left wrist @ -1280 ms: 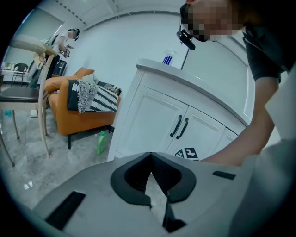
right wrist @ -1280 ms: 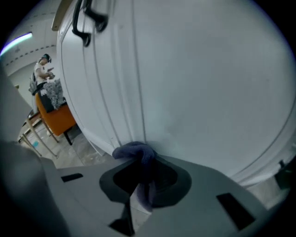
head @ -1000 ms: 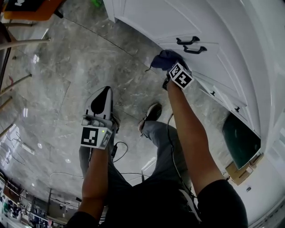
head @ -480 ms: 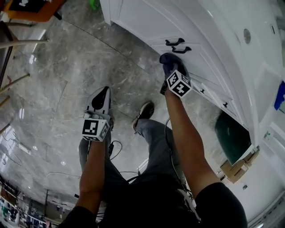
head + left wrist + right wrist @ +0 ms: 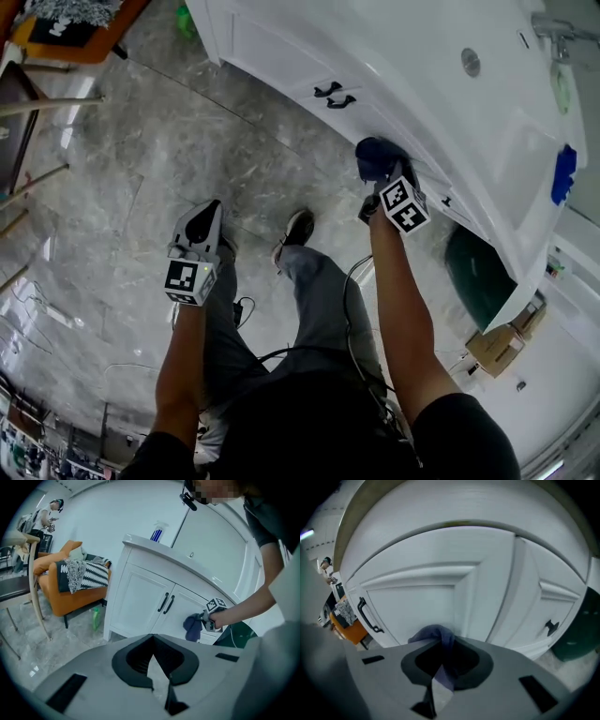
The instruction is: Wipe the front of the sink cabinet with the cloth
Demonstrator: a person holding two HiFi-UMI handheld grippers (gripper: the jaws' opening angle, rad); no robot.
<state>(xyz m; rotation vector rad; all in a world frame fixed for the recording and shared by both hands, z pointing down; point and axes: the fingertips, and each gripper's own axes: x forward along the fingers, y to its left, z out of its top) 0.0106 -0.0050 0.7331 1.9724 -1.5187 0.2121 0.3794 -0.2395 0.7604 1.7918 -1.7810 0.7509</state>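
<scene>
Right hand-held gripper (image 5: 382,183) around crumpled cloth (image 5: 373,155)

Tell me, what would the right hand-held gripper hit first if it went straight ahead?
Probably the white cabinet door, right ahead. The right hand-held gripper is shut on the blue cloth, so the cloth would press against the panel first.

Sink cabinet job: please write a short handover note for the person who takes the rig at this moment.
Right gripper: shut on the dark blue cloth, which lies against the white cabinet front, right of the two black handles.
Left gripper: shut, empty, low over the floor, away from the cabinet.
Done: cannot tell how much is wiped.
Left: wipe the rest of the front.
</scene>
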